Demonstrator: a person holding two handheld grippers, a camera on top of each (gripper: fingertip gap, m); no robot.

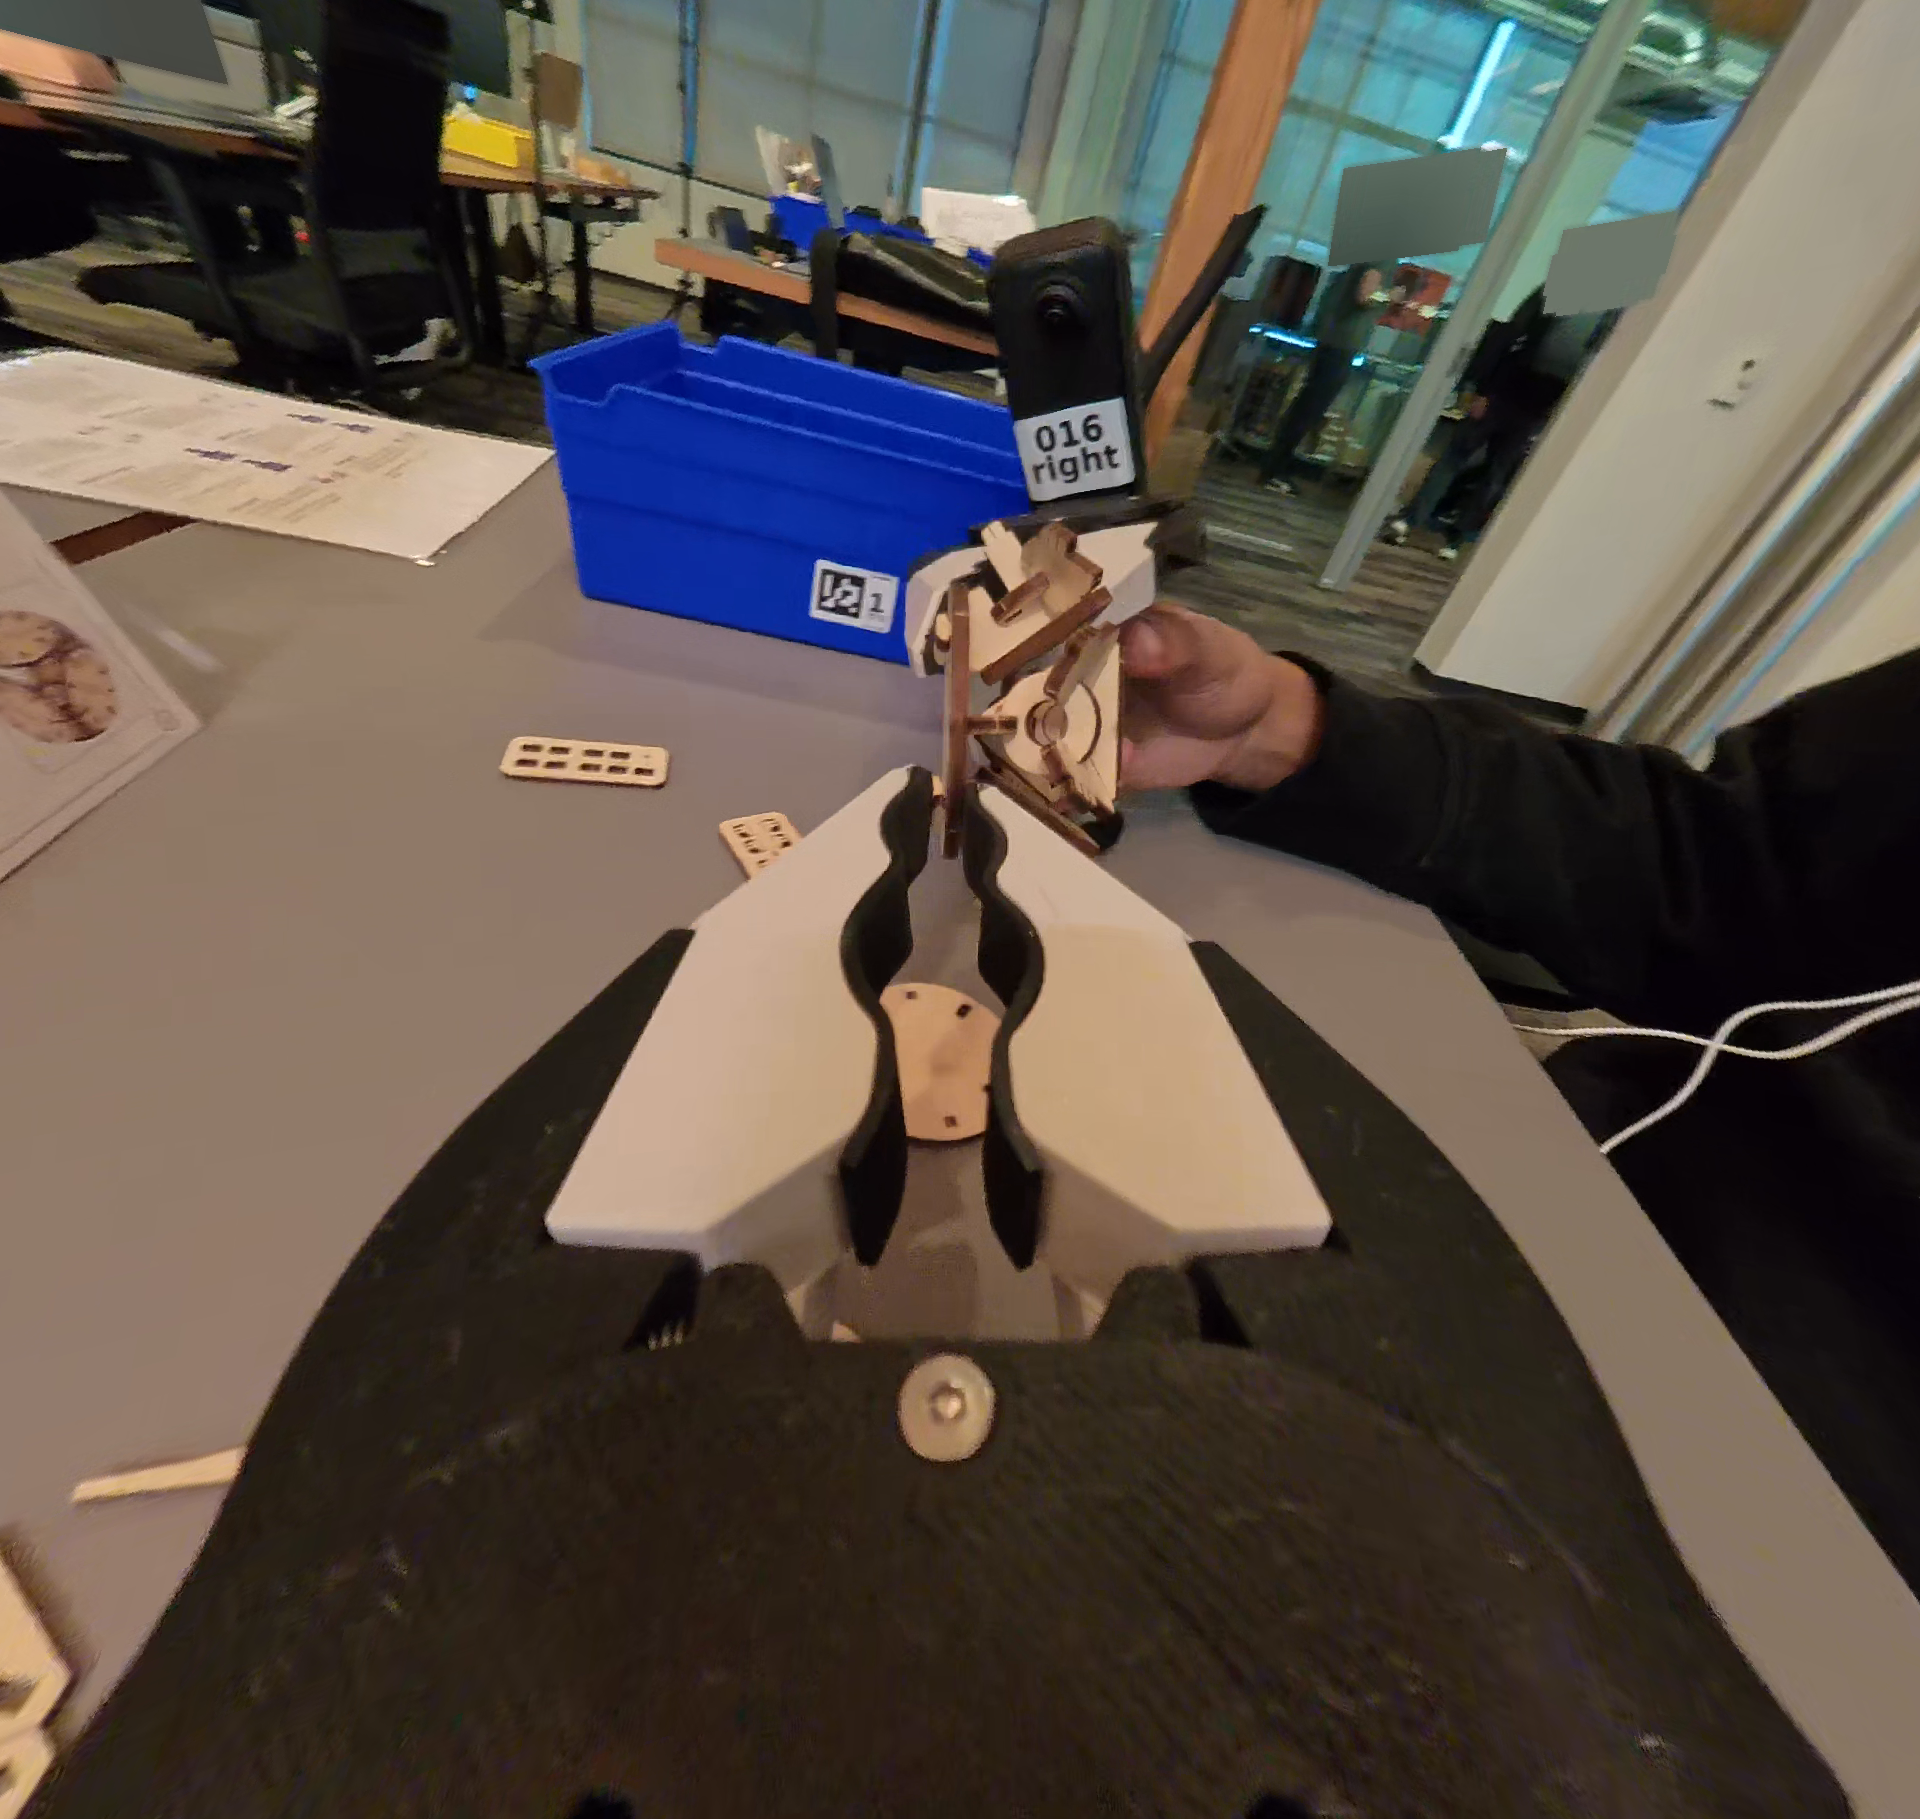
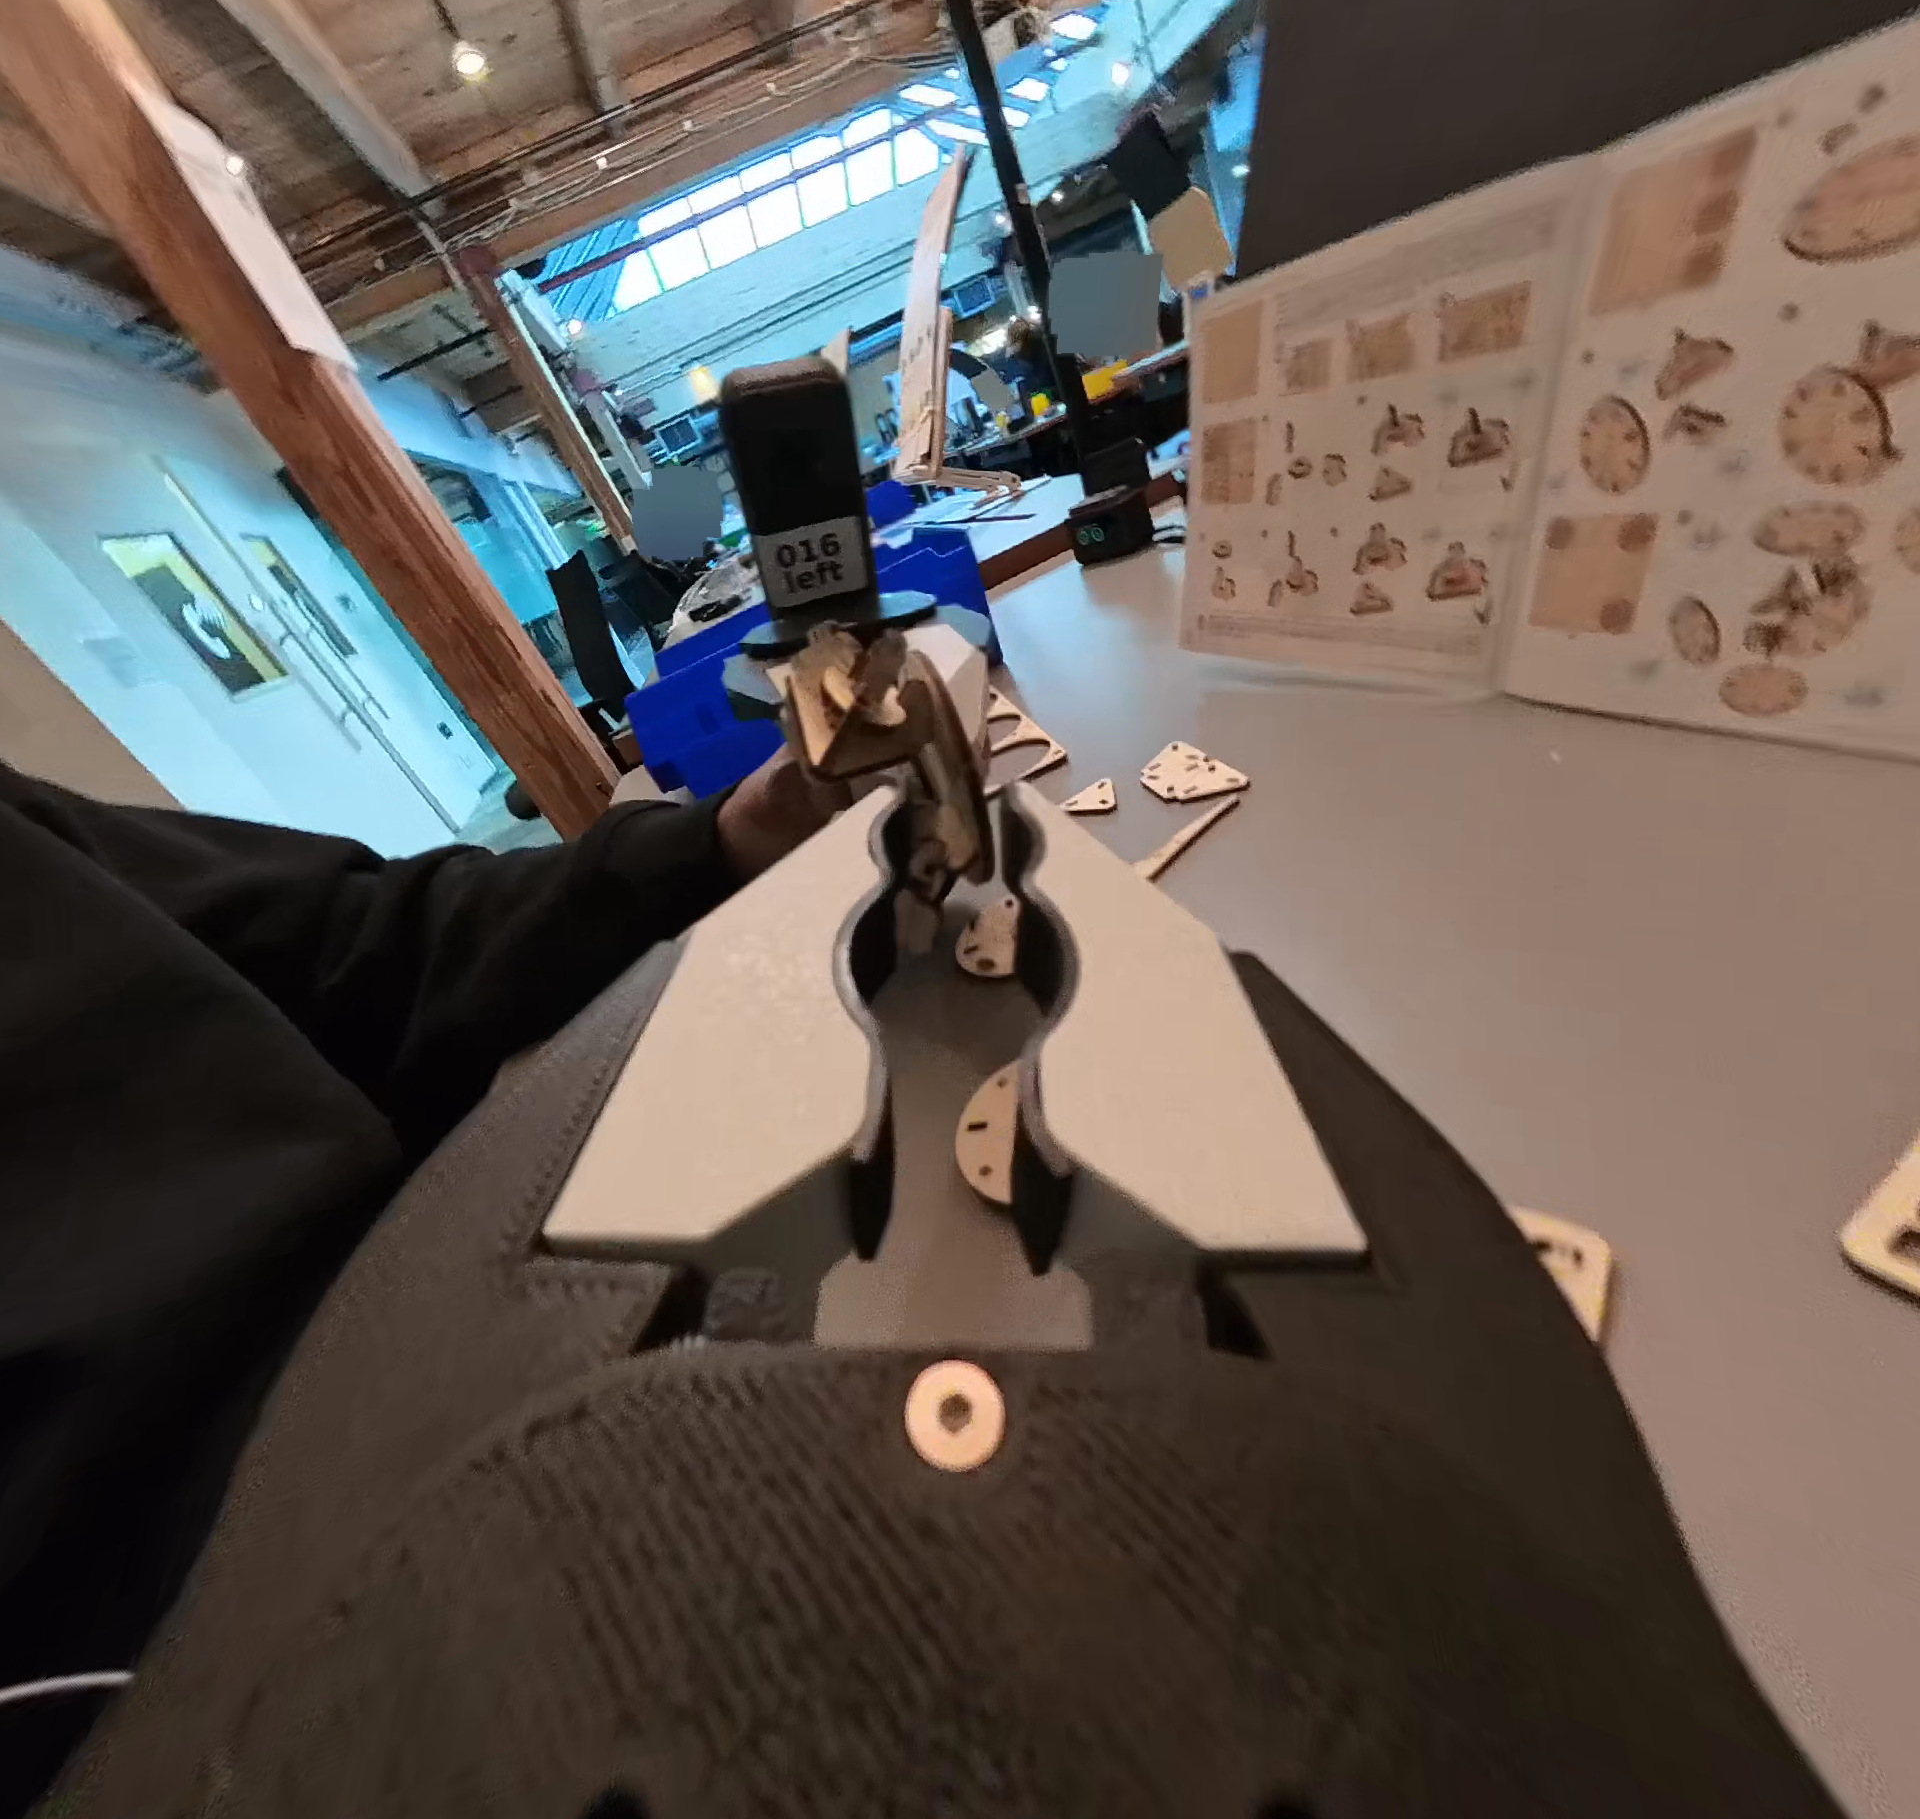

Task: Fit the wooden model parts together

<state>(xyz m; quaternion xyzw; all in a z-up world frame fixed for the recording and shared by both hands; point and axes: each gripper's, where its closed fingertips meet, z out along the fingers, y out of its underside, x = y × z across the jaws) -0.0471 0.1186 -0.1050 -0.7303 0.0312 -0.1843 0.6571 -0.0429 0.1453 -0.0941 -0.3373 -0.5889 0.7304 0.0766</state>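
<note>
A wooden assembly (image 1: 1049,689) of laser-cut plates and a round hub hangs in the air between the two grippers. My left gripper (image 1: 951,813) is shut on the thin dark edge of its flat plate. My right gripper (image 2: 951,824) faces it from the other side; it also shows in the left wrist view (image 1: 1023,585), with a hand behind it. In the right wrist view the wooden assembly (image 2: 914,761) stands between the right fingers (image 2: 1039,834), with dark gaps showing beside it, so the right jaws stand apart. The left gripper (image 2: 862,668) shows beyond it.
On the grey table (image 1: 364,938) stand a blue bin (image 1: 748,481) and an open instruction sheet (image 2: 1558,481). Loose flat wooden pieces lie about: a slotted strip (image 1: 584,761), a round disc (image 1: 940,1063), triangular pieces (image 2: 1193,770), a stick (image 1: 156,1473). A white cable (image 1: 1714,1042) runs at the right. Both grippers' tips are close together, under 4 cm apart.
</note>
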